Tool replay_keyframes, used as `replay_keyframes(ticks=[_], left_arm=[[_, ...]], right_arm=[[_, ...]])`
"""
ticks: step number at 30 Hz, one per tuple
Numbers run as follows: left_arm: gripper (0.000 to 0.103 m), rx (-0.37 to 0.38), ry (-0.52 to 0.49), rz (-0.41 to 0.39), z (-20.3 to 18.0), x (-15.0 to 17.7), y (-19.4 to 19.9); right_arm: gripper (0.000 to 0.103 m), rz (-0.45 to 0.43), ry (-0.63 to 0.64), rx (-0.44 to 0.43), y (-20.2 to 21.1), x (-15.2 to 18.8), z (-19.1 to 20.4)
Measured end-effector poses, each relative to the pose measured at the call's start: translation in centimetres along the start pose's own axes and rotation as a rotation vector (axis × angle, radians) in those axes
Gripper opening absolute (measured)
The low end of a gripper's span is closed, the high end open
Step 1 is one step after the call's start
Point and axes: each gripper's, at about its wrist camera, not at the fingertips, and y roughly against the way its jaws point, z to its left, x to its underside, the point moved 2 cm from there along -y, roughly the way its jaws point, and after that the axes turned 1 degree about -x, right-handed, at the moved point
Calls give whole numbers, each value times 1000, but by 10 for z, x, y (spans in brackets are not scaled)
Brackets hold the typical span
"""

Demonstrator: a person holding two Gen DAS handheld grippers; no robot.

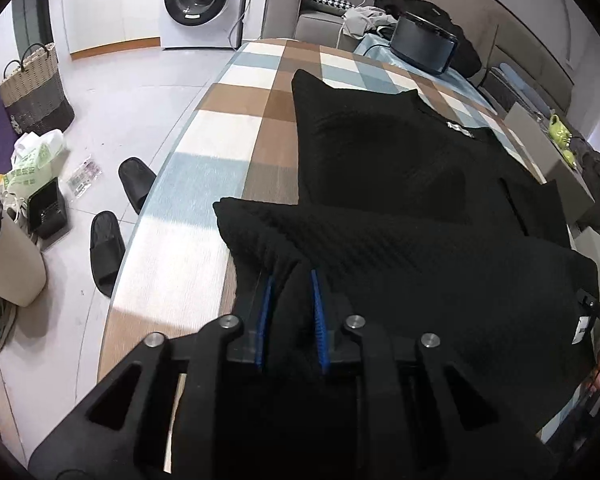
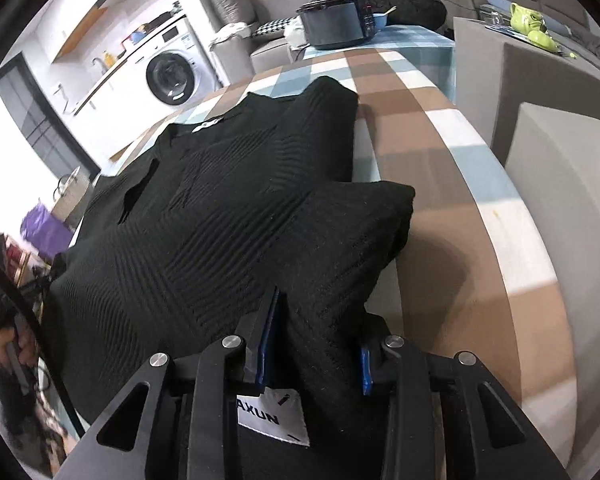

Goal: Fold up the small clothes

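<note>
Bunching black sweater (image 1: 380,168) (image 2: 228,216) between both claws' fingers (image 1: 318,312) (image 2: 268,344)

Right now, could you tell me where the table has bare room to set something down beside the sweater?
Bare checked tablecloth lies left of the black sweater toward the table edge, and more between its right side and the grey boxes. The far end is crowded by the dark cooker.
</note>
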Motion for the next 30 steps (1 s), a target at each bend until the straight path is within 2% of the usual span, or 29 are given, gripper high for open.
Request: replay_keyframes(ticks=[5, 9, 13, 18, 24, 30], left_arm=[[30, 29, 34, -10, 13, 8, 18], [56, 53, -9, -50, 14, 22, 40], [57, 46, -32, -20, 17, 43, 48], [57, 17, -16, -4, 25, 64, 57], [57, -5, 43, 9, 44, 74, 58], [57, -20, 43, -2, 42, 73, 55]], right_arm=[[39, -38, -23, -49, 25, 14, -11], [41, -22, -28, -92, 43, 32, -18], [41, -12, -61, -117, 53, 48, -24], [41, -12, -70, -101, 61, 60, -29], [42, -4, -75, -90, 62, 65, -32], [42, -28, -79, -98, 57, 63, -33]])
